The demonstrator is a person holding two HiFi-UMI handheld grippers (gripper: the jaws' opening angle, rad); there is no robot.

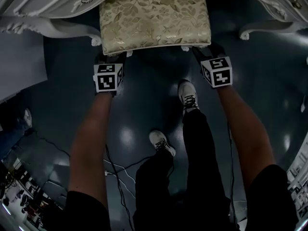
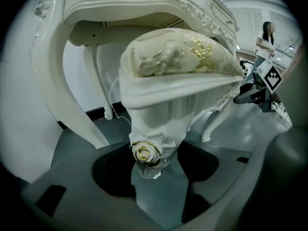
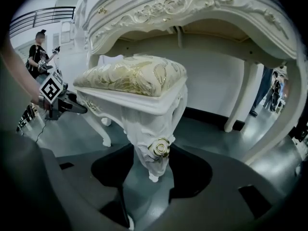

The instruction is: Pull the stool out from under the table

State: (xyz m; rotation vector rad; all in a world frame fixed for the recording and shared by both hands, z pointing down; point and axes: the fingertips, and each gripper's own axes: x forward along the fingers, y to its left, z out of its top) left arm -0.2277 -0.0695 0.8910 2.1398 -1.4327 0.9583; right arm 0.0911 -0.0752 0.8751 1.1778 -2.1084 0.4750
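1. Two tools hold the stool [image 1: 154, 16], one at each near corner. The left tool [image 2: 155, 165] is clamped on a carved white leg [image 2: 154, 124], which fills the gap between its jaws. A gold rose ornament [image 2: 144, 152] sits on that leg at the jaws.
2. The right tool [image 3: 155, 165] is clamped the same way on the other near leg [image 3: 149, 129], at its own gold rose [image 3: 160, 148].
3. In the head view, both marker cubes [image 1: 108, 77] sit just below the cushion's lower corners, and bare forearms [image 1: 89, 143] run from them toward the bottom of the frame.
4. The stool's leaf-patterned cushion lies at top centre. Its far edge is under the front of the white carved counter [image 1: 29, 4], and the rest is over the dark glossy floor [image 1: 144, 105].
5. Two white shoes [image 1: 187, 95] stand on the floor between the arms.
6. One bystander [image 2: 264, 42] stands at the upper right of the left gripper view, and another [image 3: 37, 52] at the upper left of the right gripper view.
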